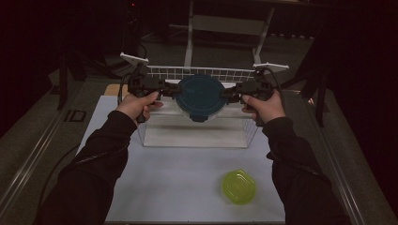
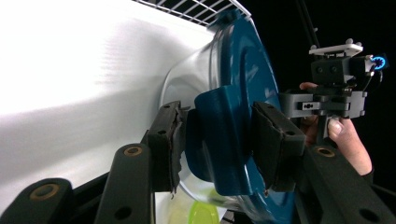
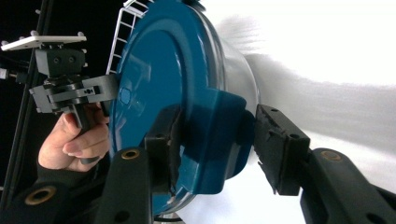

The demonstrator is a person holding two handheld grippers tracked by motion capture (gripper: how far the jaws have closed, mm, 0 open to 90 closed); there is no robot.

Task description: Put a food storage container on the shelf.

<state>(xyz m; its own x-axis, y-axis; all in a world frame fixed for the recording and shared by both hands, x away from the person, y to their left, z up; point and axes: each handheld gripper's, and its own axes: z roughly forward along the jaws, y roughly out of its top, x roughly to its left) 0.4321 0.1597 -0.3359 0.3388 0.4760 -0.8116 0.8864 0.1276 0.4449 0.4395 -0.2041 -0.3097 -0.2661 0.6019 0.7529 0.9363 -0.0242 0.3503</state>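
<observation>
Container (image 1: 201, 98) held level above the basket (image 1: 197, 136), one latch tab between each gripper's fingers: left (image 2: 212, 140) grasping, right (image 3: 212, 140) loosened off one side.

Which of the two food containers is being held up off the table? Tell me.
The round container with the blue lid, held at its side clips between both tools above the clear bin. The yellow-green container lies alone on the white table.

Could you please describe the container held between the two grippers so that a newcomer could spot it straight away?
Start at the white wire rack at the far end of the white table. Just in front of it, the left gripper and right gripper hold a round clear container by its side latches. Its dark blue lid distinguishes it from the small yellow-green container lying nearer the person.
</observation>
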